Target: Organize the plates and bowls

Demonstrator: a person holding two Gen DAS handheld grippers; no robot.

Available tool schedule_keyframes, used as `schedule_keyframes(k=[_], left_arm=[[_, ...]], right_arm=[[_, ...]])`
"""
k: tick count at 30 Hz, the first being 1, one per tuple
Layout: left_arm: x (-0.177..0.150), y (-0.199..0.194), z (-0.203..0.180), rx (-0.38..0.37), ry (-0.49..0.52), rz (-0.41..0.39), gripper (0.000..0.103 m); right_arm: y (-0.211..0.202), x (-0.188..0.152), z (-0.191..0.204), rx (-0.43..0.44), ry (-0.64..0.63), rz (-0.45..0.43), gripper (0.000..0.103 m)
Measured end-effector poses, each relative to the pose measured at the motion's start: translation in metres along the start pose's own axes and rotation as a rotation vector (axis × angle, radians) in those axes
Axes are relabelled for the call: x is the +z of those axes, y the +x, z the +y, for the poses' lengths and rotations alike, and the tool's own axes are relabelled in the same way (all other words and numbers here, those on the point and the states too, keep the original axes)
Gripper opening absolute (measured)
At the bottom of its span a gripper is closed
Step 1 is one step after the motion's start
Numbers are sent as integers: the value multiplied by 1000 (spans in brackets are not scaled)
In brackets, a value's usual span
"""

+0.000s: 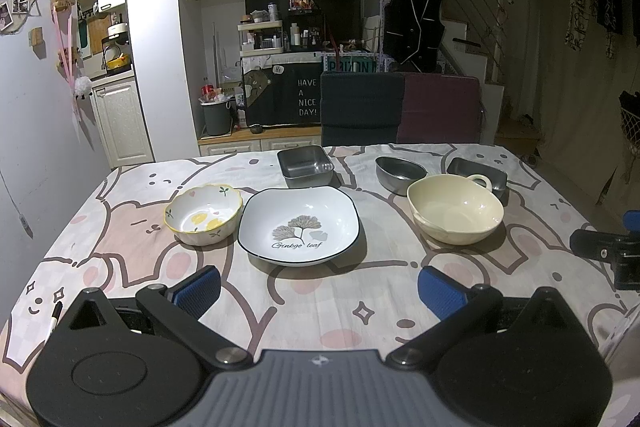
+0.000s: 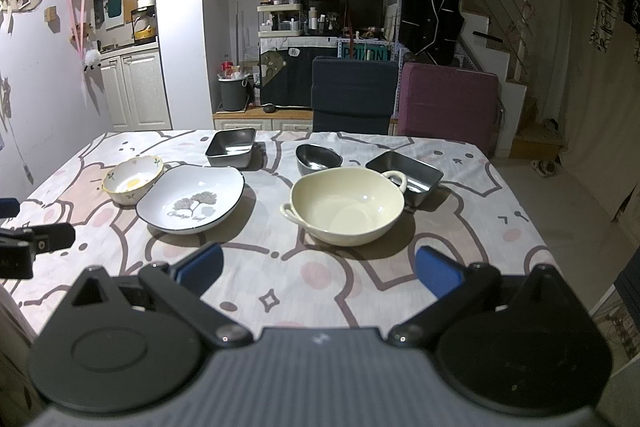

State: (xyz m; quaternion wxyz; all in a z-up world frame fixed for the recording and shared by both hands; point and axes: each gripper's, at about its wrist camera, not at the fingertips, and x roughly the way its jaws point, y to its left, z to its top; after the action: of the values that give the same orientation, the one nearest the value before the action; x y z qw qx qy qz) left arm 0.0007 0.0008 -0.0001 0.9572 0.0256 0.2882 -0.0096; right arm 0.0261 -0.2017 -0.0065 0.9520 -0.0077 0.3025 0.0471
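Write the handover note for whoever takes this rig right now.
Left tool: open, empty, short of the ginkgo plate.
Right tool: open, empty, short of the cream handled bowl.
On the table: small lemon-print bowl left of the plate; behind, a square steel dish, an oval steel bowl and a rectangular steel dish against the cream bowl's handle.
Done: nothing stacked or grouped.
Left: all six pieces.
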Motion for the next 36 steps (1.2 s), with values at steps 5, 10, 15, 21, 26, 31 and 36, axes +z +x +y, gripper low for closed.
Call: schedule_keyframes(k=[5,10,15,21,26,31,36], left_arm=[[0,0,0,-1,0,0,103],[0,0,0,-1,0,0,103],[0,0,0,0,0,0,103],[0,0,0,2,1,0,103],[-5,5,-7,2,0,-1,103],[-6,6,-9,-3,-13,1,103],[-4,4,-7,-3,-27,12,103]], right_arm=[[0,0,0,0,-1,1,103],[0,0,0,0,-1,1,103],[0,0,0,0,-1,1,103],[0,0,0,0,-2,2,103],[0,0,0,-1,-2,1,103],[0,-1,-1,-9,-6,-2,103],[1,-5,-1,-14,-8,-4,103]])
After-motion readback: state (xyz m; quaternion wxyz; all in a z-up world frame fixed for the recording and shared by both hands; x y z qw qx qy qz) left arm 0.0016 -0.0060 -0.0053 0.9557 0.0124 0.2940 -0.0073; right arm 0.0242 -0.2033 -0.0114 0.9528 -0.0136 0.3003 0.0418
